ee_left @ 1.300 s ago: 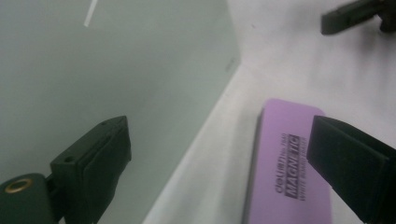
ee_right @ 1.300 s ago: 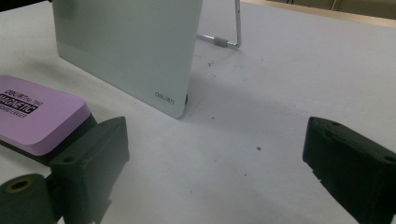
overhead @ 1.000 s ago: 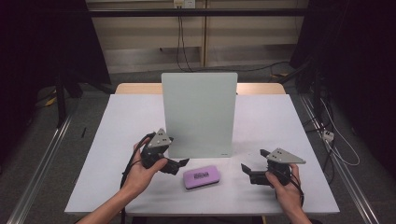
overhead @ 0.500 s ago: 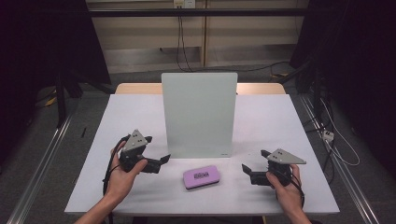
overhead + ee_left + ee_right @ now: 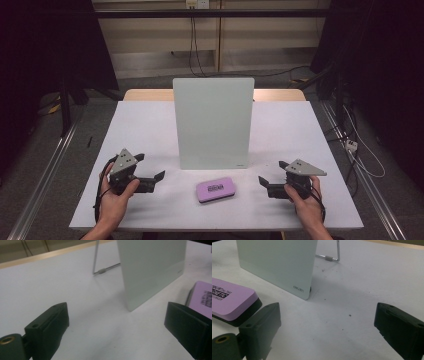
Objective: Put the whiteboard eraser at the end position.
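Note:
A pale green-white board stands upright on a wire stand at the table's middle. In front of it lies a purple eraser with a black base and a dark label. My left gripper rests near the front left, held by a hand, jaws wide apart and empty. My right gripper rests near the front right, also open and empty. In the left gripper view the board and the eraser lie ahead to the right. The right gripper view has the eraser at left and the board ahead.
The white table has a wooden strip along its far edge. The board's wire stand reaches back behind it. Cables run over the floor at the right, and metal rails flank the table.
My left gripper has moved left and toward the table's front, away from the board and the eraser. The right gripper has stayed where it was.

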